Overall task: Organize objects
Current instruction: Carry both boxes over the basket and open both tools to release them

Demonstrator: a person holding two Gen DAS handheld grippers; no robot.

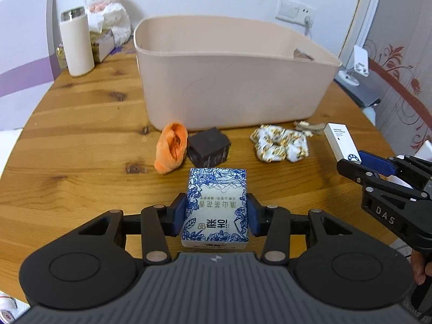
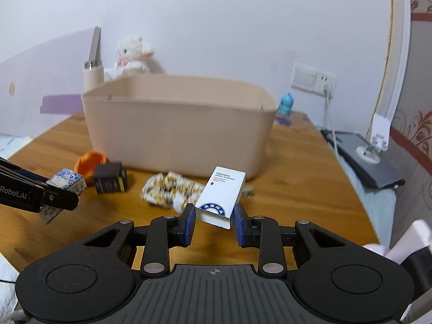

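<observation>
Plush lamb [image 1: 108, 2] and cream flask [image 1: 77, 44] by wall; socket [image 1: 294, 10]; blue figurine [image 2: 285, 104].

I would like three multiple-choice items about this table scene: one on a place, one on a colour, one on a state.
1. Where does the orange plush toy lie?
A. inside the beige plastic bin
B. on the wooden table, beside the dark brown box
C. on top of the cream bottle

2. What colour is the pattern on the box in the left gripper?
A. blue
B. red
C. green

3. How does the white rectangular carton stand at the right gripper?
A. flat on the table, far from the fingers
B. tilted, its lower end between the fingers
C. already in the bin

Answers: 1 B, the toy rests on the wooden table next to the dark brown box, before the beige plastic bin. 2 A, the blue-and-white floral box bears blue flowers. 3 B, the carton leans, between the blue pads.
</observation>
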